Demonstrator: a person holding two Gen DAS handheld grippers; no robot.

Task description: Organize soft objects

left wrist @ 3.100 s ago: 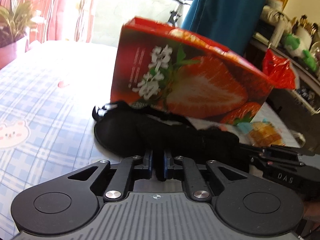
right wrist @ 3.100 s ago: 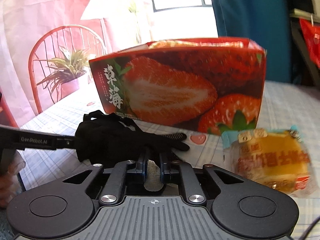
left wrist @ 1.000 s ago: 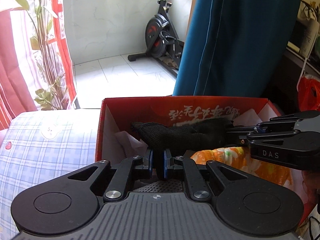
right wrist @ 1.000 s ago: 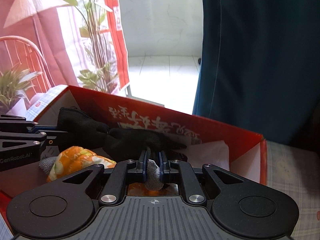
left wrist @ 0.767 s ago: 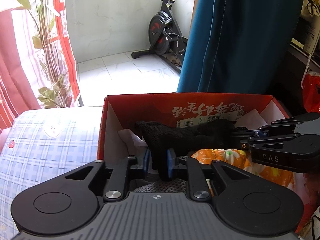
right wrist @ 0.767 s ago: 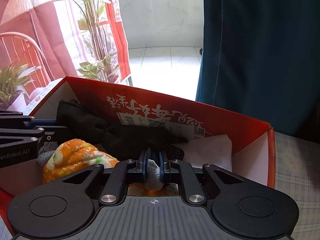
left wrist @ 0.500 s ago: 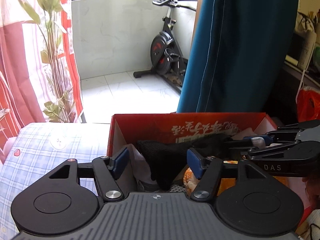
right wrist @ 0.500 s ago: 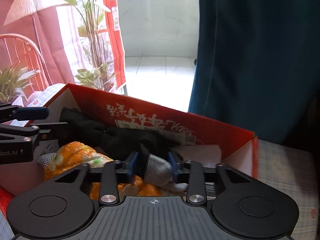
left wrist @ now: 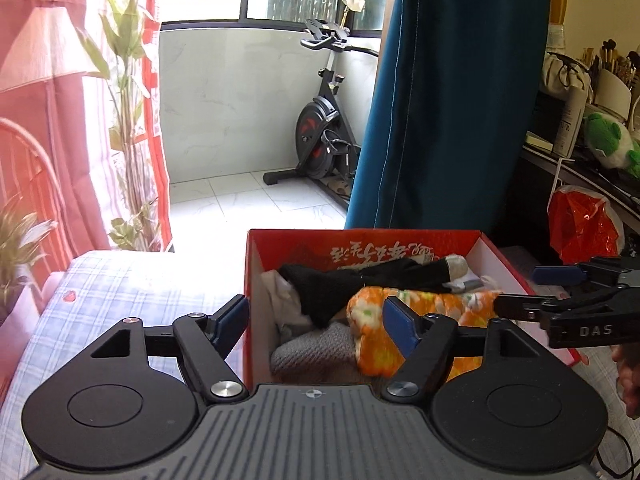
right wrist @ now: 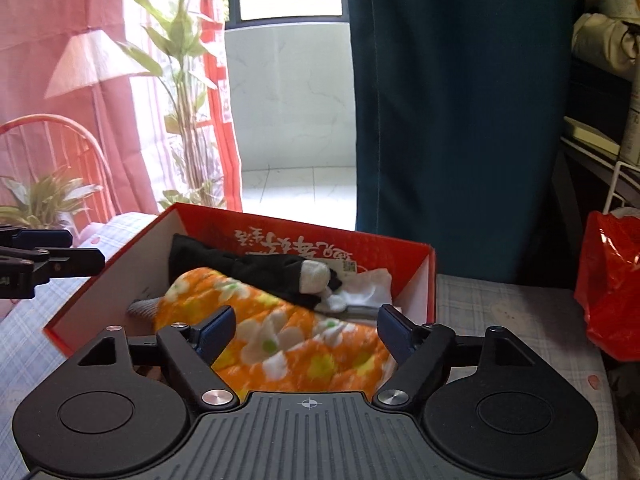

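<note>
Jaws of the left gripper (left wrist: 316, 320) opening, wide apart, nothing gripped, blue pads clear of the cloth seen beyond them. Jaws of the right gripper (right wrist: 306, 326) likewise opening and empty, spread above the orange fabric without pressing on it. Right gripper also visible at the right edge of the left wrist view, left gripper at the left edge of the right wrist view, both just outside the box walls.

Red cardboard box (left wrist: 256, 264), open-topped, printed characters on the inner far wall, standing on the desk (left wrist: 120, 288) with its blue checked cloth, lower centre of both frames. Inside the box: black glove (right wrist: 256, 268) stretched across the far side, from the left wall toward the right, a pale grey fingertip at its right end; below it, nearer the cameras, orange flowered cloth (right wrist: 304, 340) bunched across the middle; grey knitted piece (left wrist: 320, 348) at the near left corner in the left wrist view; white cloth (right wrist: 368, 284) tucked at the far right corner. All soft items lying loose within the walls.

Red plastic bag (right wrist: 612, 280) at right of frame, well apart from the box. Teal curtain (left wrist: 452, 100) hanging behind the box, exercise bike (left wrist: 324, 132) on the balcony floor at upper centre.
</note>
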